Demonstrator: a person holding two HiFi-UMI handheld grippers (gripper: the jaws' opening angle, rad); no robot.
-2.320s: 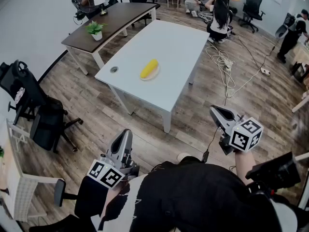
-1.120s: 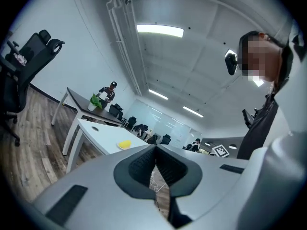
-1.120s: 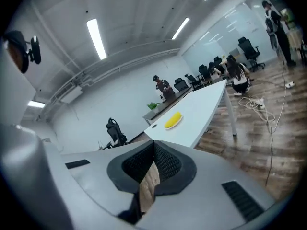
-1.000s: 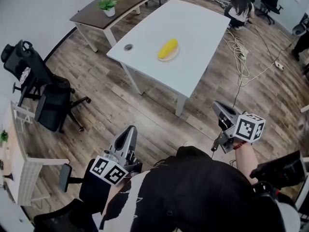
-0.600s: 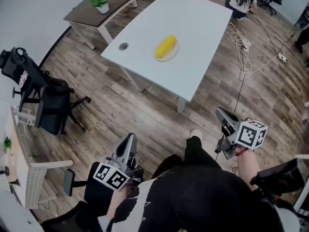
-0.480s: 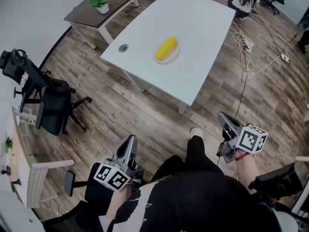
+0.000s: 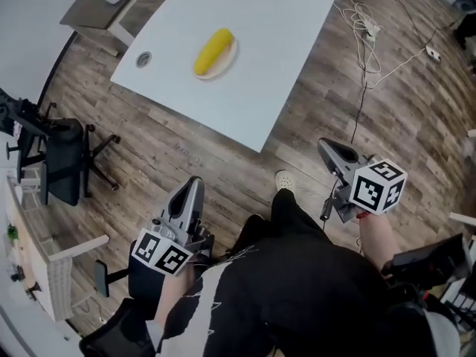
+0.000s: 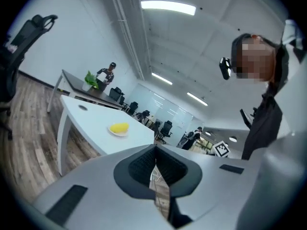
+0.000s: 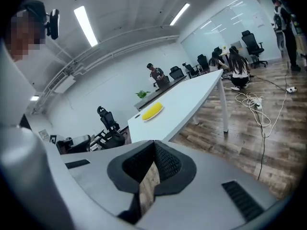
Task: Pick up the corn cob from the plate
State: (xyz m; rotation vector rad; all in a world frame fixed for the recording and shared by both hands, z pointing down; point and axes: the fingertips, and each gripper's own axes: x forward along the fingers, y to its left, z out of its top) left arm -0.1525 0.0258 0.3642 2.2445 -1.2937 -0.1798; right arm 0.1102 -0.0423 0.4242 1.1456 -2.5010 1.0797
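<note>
Corn cob (image 7: 213, 51) lies on small plate (image 7: 227, 65), toward near-left part of white table (image 7: 297, 28), far ahead of person. Round cable port (image 7: 143, 59) left of plate. Left gripper (image 7: 193, 183) near left, over wood floor (image 7: 178, 143): jaws together, nothing between. Right gripper (image 7: 325, 146) near right, past table's near corner: jaws together, empty. Both grippers well apart from cob, short of table edge. Office chair (image 7: 63, 162) at left
</note>
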